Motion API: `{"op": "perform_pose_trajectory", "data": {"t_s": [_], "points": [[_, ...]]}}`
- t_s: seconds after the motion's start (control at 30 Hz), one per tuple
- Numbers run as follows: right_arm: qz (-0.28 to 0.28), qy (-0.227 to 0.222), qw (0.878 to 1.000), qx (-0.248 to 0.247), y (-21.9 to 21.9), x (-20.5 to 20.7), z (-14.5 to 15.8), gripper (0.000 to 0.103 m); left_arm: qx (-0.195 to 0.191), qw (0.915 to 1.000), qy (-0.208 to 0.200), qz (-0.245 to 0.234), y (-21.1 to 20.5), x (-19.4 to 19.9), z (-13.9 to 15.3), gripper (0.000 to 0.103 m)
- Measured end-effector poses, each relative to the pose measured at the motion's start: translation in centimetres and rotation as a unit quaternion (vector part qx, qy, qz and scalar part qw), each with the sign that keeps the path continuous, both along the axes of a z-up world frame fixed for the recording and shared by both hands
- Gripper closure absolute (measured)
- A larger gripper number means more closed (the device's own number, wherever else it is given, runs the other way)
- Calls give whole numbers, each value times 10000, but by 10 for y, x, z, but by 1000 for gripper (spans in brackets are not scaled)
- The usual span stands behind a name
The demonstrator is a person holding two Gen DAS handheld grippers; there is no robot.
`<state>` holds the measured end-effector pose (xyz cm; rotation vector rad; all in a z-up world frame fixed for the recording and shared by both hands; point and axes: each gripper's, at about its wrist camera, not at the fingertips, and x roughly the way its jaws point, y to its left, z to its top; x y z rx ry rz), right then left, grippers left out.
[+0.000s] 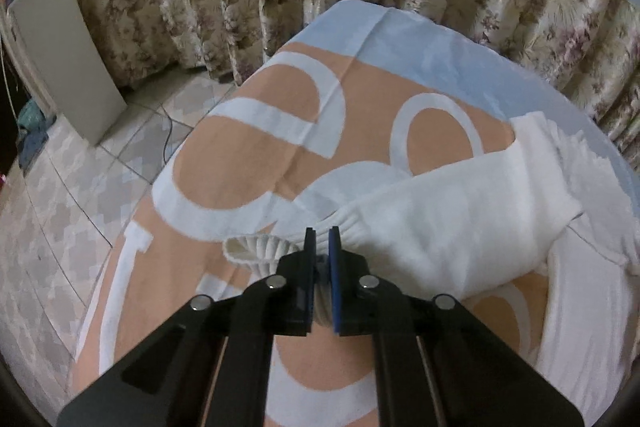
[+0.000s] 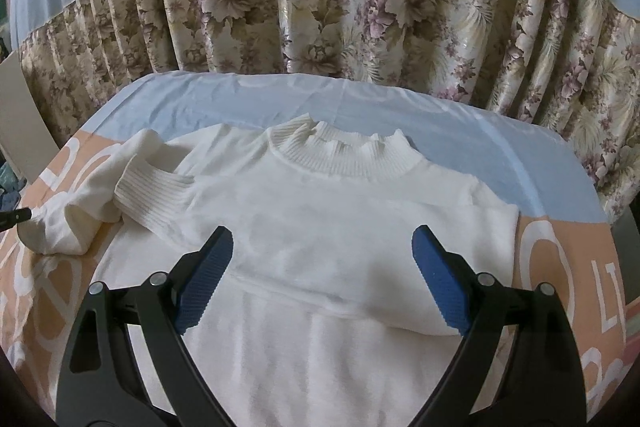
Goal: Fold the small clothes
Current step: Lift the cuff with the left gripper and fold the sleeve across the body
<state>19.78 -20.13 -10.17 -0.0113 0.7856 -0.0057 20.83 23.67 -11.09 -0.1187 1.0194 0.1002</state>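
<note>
A small white knit sweater [image 2: 328,211] lies face up on a table with its ribbed collar [image 2: 344,155] toward the curtain. Its left sleeve [image 2: 100,195] is folded in, ribbed cuff [image 2: 152,191] resting on the chest. In the left wrist view my left gripper [image 1: 322,239] is shut on the bunched edge of that sleeve [image 1: 260,251], white fabric pinched between its pads. The sweater's body [image 1: 460,219] spreads to the right of it. My right gripper [image 2: 323,259] stands open above the sweater's middle, nothing between its blue pads [image 2: 208,275].
The table wears an orange, white and pale blue cloth [image 1: 248,147], [image 2: 400,107]. A floral curtain [image 2: 340,7] hangs close behind the far edge. Left of the table lie tiled floor [image 1: 52,219], a cable and a leaning grey board [image 1: 68,67].
</note>
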Motion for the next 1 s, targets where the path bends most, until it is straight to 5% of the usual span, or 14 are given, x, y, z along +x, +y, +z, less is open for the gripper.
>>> {"op": "perform_pose_trajectory", "data": {"t_s": [0.3,0.33,0.4,0.43,0.77,0.87,1.0], "points": [[-18,40,10000,58,-5,0,-3,12,-171,9998,34,-79,0,-2,2,94],[-15,41,10000,42,-5,-1,-3,12,-218,9997,106,-7,4,-2,0,89],[7,33,10000,-12,-4,-2,-4,12,-259,9993,146,205,13,-9,-3,37],[23,21,10000,-60,-3,-3,-4,12,-260,9992,117,268,15,-12,-3,33],[55,-8,9999,-128,-2,-2,-4,12,-589,9948,173,815,20,-47,-23,38],[112,-21,9997,-236,2,-2,-4,12,-770,9919,45,1014,25,-39,-22,54],[106,7,9996,-255,3,-1,-5,12,-489,9938,64,1000,20,-26,-15,94]]}}
